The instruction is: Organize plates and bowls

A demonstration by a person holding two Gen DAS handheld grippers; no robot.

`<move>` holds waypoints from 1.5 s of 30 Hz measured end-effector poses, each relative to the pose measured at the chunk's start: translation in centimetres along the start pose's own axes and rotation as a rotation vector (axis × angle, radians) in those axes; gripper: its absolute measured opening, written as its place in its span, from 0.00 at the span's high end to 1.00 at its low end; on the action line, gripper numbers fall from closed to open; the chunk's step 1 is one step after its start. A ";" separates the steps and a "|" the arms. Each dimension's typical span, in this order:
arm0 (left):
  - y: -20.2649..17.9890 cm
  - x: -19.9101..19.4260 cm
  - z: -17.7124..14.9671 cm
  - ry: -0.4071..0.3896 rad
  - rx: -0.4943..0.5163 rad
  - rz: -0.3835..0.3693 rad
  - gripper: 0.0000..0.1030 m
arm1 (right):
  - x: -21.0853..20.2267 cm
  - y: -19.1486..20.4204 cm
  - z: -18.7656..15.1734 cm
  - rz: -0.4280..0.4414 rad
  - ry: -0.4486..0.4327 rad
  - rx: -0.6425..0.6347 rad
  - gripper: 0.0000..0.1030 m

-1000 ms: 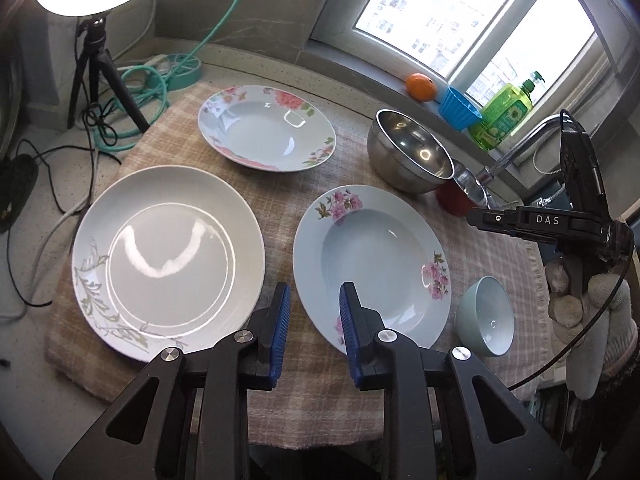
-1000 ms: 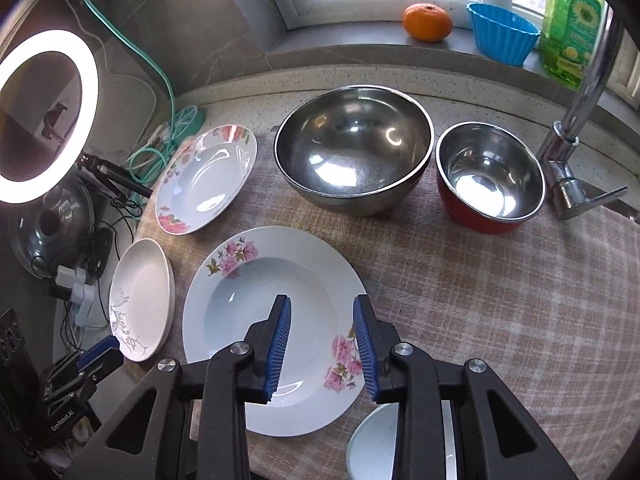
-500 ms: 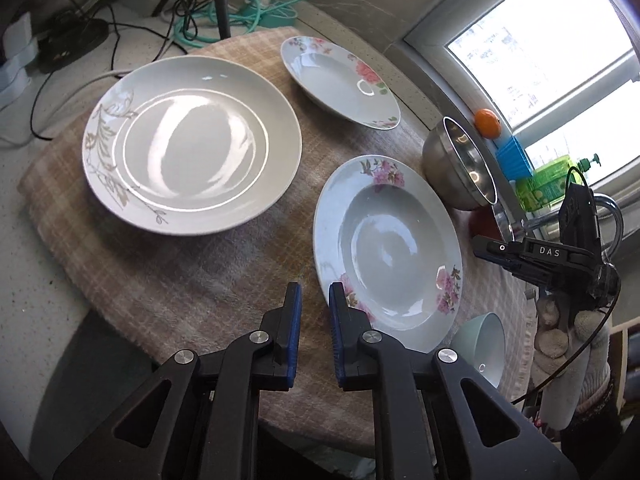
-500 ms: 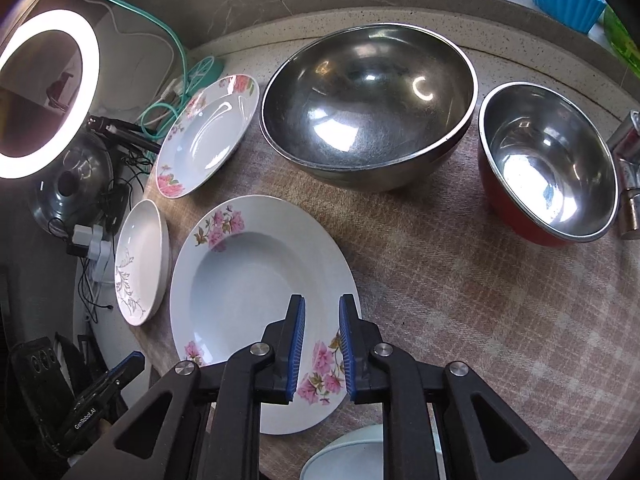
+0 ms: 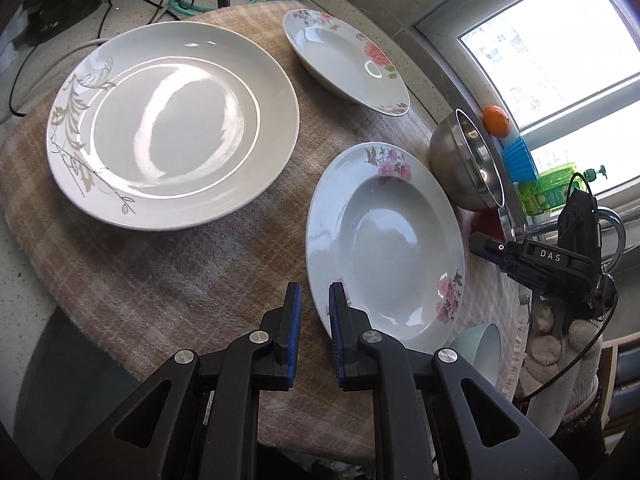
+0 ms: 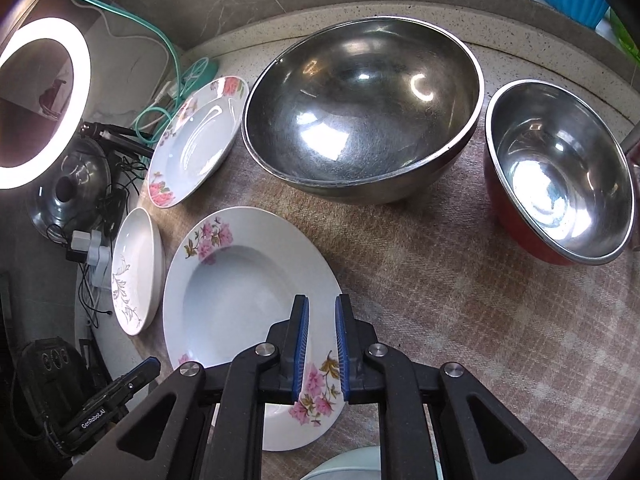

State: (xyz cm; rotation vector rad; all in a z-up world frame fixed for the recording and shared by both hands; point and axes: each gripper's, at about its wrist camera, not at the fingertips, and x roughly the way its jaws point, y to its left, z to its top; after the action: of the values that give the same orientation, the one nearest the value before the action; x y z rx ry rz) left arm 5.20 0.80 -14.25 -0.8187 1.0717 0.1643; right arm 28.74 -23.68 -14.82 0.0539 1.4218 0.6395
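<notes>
We take the pink-flowered deep plate (image 6: pixel 240 312) as our landmark: it lies flat on the checked cloth (image 6: pixel 460 300), alone, with nothing stacked on it. Beyond it on its far left lies a second flowered deep plate (image 6: pixel 196 140), and just left of it the large plate with a leaf pattern (image 5: pixel 172 128), each lying apart. Behind the landmark stands the big steel bowl (image 6: pixel 360 108), to that bowl's right the red-sided steel bowl (image 6: pixel 560 172), and a pale green bowl (image 5: pixel 480 348) sits at the landmark's near right edge. So we judge that nothing is nested or stacked yet; all of the sorting is left. Our left gripper (image 5: pixel 314 334) hovers at the plate's near left rim and our right gripper (image 6: pixel 322 350) over its near right rim; both have just been closing, jaws narrowed to a slim gap, pinching nothing.
</notes>
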 end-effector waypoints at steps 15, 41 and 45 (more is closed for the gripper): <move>0.5 1.7 0.9 0.048 -0.039 -0.013 0.89 | 0.9 -1.1 0.4 0.018 0.020 0.009 0.88; -0.4 2.4 1.2 0.053 0.012 -0.007 0.88 | 2.0 -1.1 0.7 0.040 0.052 -0.003 0.87; -0.6 2.5 1.3 0.052 0.032 0.000 0.88 | 2.0 -1.1 0.6 0.041 0.051 -0.001 0.87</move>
State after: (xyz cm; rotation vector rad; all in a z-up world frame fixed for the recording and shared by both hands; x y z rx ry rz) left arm 7.66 0.57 -15.71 -0.7983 1.1201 0.1263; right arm 29.73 -23.49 -16.97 0.0664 1.4731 0.6803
